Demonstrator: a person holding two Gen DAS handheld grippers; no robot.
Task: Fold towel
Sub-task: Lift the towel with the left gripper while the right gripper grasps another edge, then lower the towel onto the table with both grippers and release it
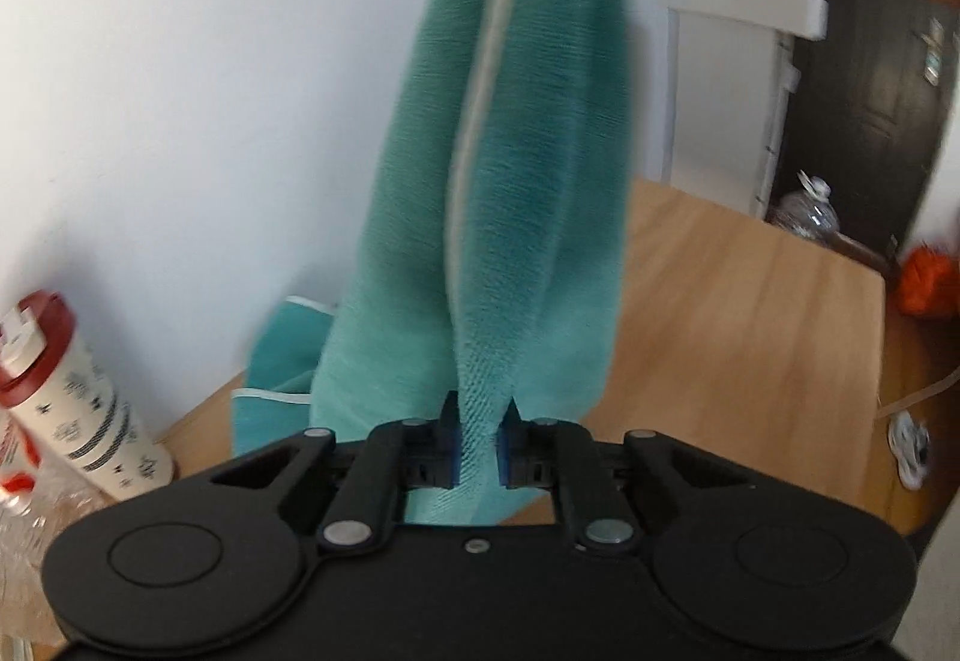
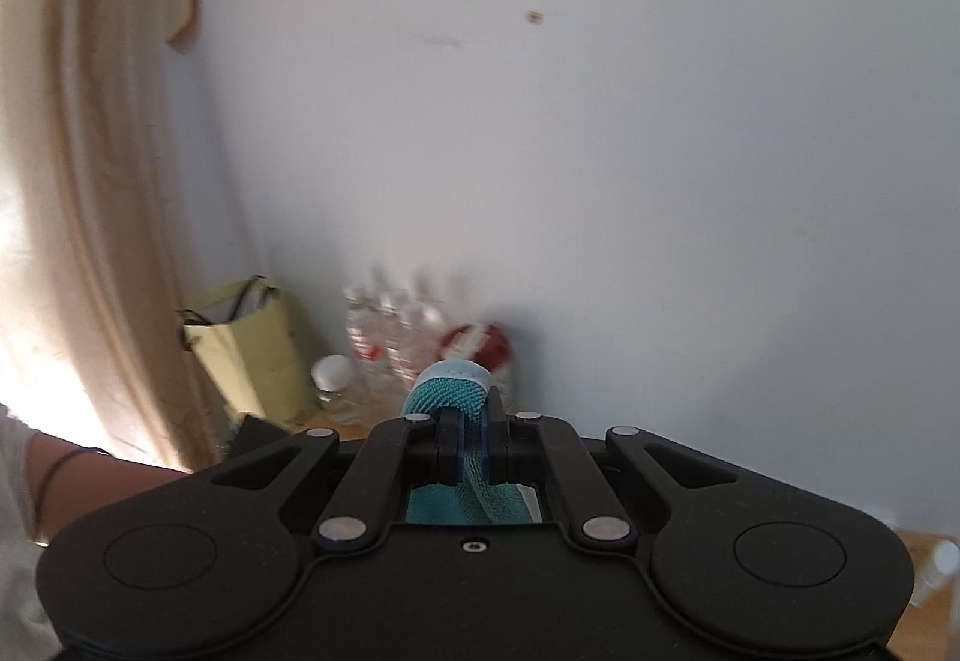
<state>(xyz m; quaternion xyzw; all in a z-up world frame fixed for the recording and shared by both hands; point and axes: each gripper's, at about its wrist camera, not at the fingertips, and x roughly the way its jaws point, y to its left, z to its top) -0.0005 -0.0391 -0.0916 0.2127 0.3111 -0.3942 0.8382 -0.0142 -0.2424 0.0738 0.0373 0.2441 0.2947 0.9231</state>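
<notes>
Teal towel [image 1: 528, 169] held up between both grippers above the wooden table [image 1: 750, 313].

The left gripper [image 1: 480, 442] had its jaws closed on a bunched fold of the towel, which rose toward twelve o'clock with a pale hem running up its middle; a lower part of it lay on the table at nine o'clock. The right gripper [image 2: 473, 442] was clamped on another bunch of towel [image 2: 453, 391]. A red-lidded canister [image 1: 72, 397] stood at eight o'clock in the left view, and bottles [image 2: 396, 325] stood by the wall.
</notes>
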